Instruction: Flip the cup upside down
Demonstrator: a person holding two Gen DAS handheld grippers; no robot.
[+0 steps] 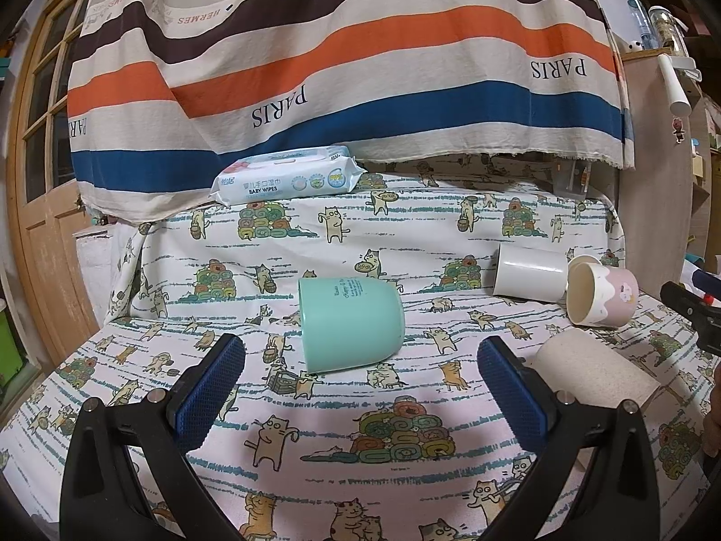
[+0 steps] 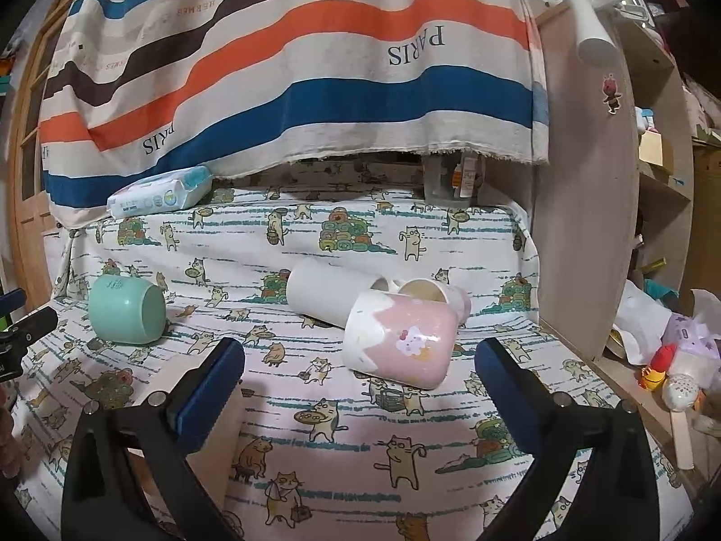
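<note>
A mint green cup (image 1: 351, 324) lies on its side on the cat-print cloth, just ahead of my open left gripper (image 1: 360, 351); it also shows at the left in the right wrist view (image 2: 127, 313). A pink and white cup (image 2: 399, 345) lies on its side just ahead of my open right gripper (image 2: 360, 354), and shows at the right in the left wrist view (image 1: 601, 292). A white cup (image 2: 329, 295) lies on its side behind it, also seen from the left wrist (image 1: 529, 276). Both grippers are empty.
A pack of baby wipes (image 1: 288, 176) lies at the back left under a hanging striped cloth (image 1: 342, 58). A cardboard tube (image 1: 595, 369) lies right of the left gripper. A wooden panel (image 2: 581, 207) and cluttered shelves stand on the right.
</note>
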